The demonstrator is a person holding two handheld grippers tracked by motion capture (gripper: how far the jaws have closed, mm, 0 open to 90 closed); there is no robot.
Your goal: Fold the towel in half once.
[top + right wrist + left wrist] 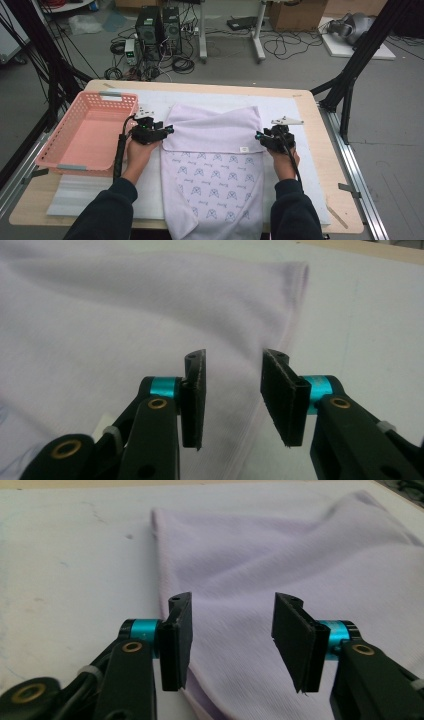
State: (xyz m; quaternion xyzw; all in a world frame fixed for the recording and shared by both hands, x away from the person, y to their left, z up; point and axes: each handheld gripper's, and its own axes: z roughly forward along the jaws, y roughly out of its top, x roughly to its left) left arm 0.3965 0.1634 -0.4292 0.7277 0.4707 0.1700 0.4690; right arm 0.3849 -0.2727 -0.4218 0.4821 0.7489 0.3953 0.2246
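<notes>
High view: lilac towel (212, 165) spread down the middle of the table, near end hanging over the near edge, far end folded back over itself into a plain band across the patterned part. Left tool (167, 131) at the band's left corner, right tool (260, 135) at its right corner, both just above the cloth.

Left gripper view: jaws of left tool (232, 635) standing about half apart, nothing pinched, towel (280, 570) lying loose beneath with soft ripples. Right gripper view: jaws of right tool (232, 395) parted somewhat less, also gripping nothing, hem of towel (150, 315) running beneath the gap.

Judging by this: first fold laid and let go; likely left are further folds and perhaps moving the bundle into the pink basket (65, 161) at the left edge, at present holding nothing.
</notes>
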